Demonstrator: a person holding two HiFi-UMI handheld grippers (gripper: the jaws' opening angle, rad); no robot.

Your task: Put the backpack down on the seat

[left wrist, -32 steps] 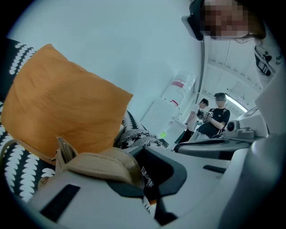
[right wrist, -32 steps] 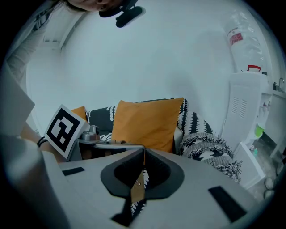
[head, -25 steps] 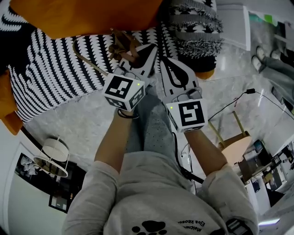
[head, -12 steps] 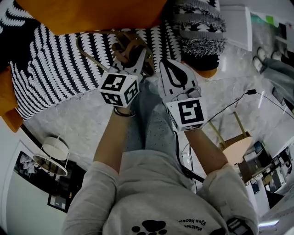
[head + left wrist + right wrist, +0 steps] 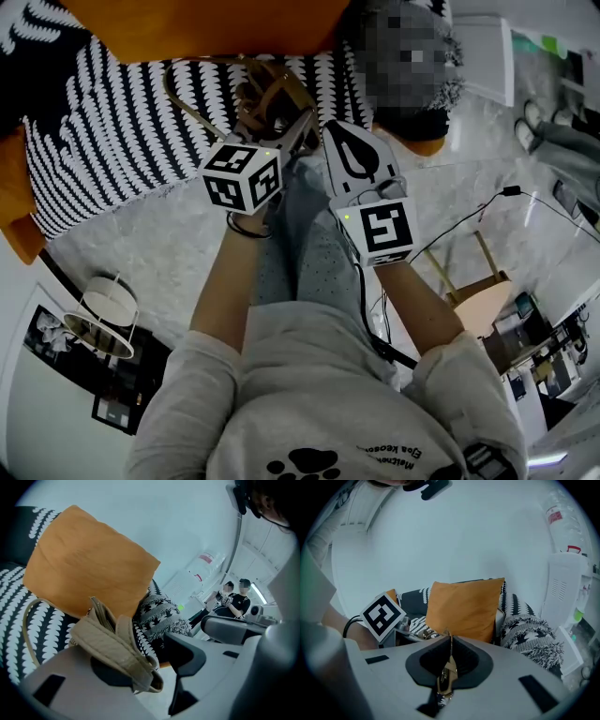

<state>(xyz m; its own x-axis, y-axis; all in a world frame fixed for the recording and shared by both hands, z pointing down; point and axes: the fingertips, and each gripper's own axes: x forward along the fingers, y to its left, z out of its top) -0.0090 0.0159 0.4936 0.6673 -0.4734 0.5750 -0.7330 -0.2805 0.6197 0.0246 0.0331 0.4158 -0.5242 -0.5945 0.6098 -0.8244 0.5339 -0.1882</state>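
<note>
The backpack shows only as tan straps [image 5: 265, 94] lying on the seat's black-and-white cover [image 5: 103, 141], below the orange cushion [image 5: 187, 28]. My left gripper [image 5: 286, 127] is at the straps with its jaws opening. In the left gripper view the wide tan strap [image 5: 117, 648] rests loose on one jaw of the left gripper [image 5: 164, 665], with a clear gap to the other. A thin strap loop [image 5: 27, 625] trails on the cover. My right gripper [image 5: 450, 653] is shut on a thin strap with a metal buckle [image 5: 448, 674], close beside the left one.
A fringed patterned cushion [image 5: 529, 630] lies right of the orange cushion [image 5: 464, 606]. On the floor are a round lamp-like stand [image 5: 103, 314], a wooden stool [image 5: 478, 291] and a black cable [image 5: 469, 216]. A white appliance [image 5: 565, 588] stands at the right. Two people [image 5: 234, 597] stand far back.
Both grippers have moved a little forward toward the seat. The left gripper's jaws have parted, and the tan strap now lies loose on one jaw. The right gripper stays shut.
</note>
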